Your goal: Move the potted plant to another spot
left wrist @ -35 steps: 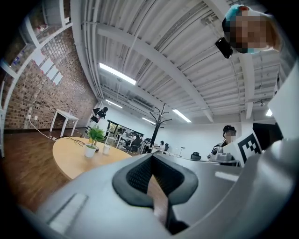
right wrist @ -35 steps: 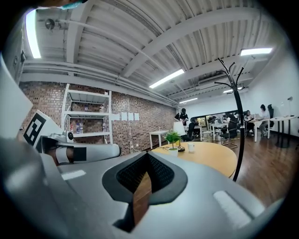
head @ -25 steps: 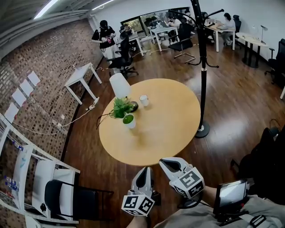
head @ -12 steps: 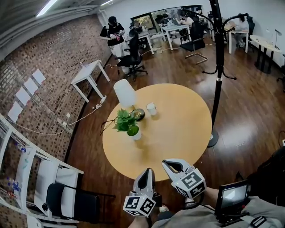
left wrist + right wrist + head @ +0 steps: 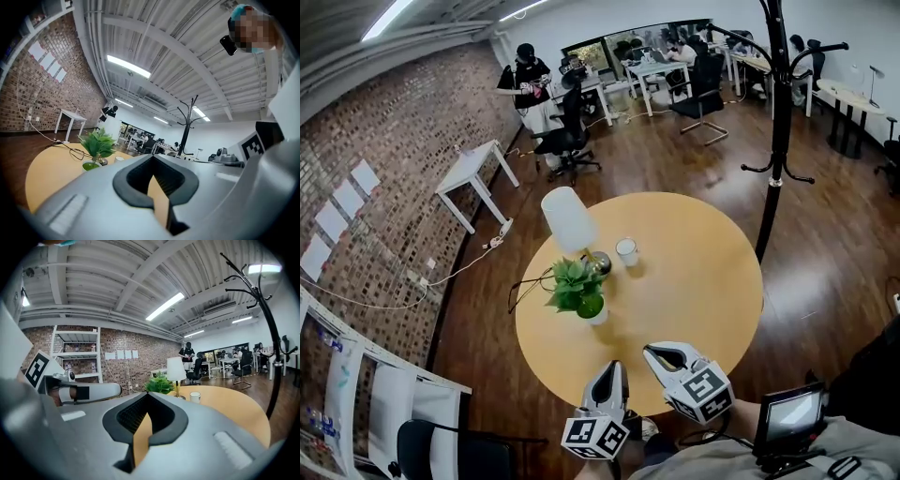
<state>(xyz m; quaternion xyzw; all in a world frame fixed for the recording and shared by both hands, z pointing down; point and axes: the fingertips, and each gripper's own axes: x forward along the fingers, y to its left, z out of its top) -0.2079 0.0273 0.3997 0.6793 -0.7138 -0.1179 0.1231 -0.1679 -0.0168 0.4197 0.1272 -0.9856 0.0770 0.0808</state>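
A small potted plant (image 5: 578,290) with green leaves in a white pot stands on the left part of a round wooden table (image 5: 703,291); it also shows in the left gripper view as the plant (image 5: 97,146) and in the right gripper view as the plant (image 5: 159,384). My left gripper (image 5: 610,378) hovers shut and empty just over the table's near edge. Beside it my right gripper (image 5: 664,357) is shut and empty too. Both are well short of the plant.
A white-shaded lamp (image 5: 569,221) and a white cup (image 5: 626,251) stand behind the plant, with a black cable (image 5: 523,284) trailing off the table's left. A black coat stand (image 5: 778,141) rises at the right. A white shelf and chair (image 5: 412,412) stand left; people sit at desks (image 5: 656,66) far back.
The table and plant have come nearer in the head view as I walked toward them; both grippers now reach the table's near edge. Jaws stay shut.
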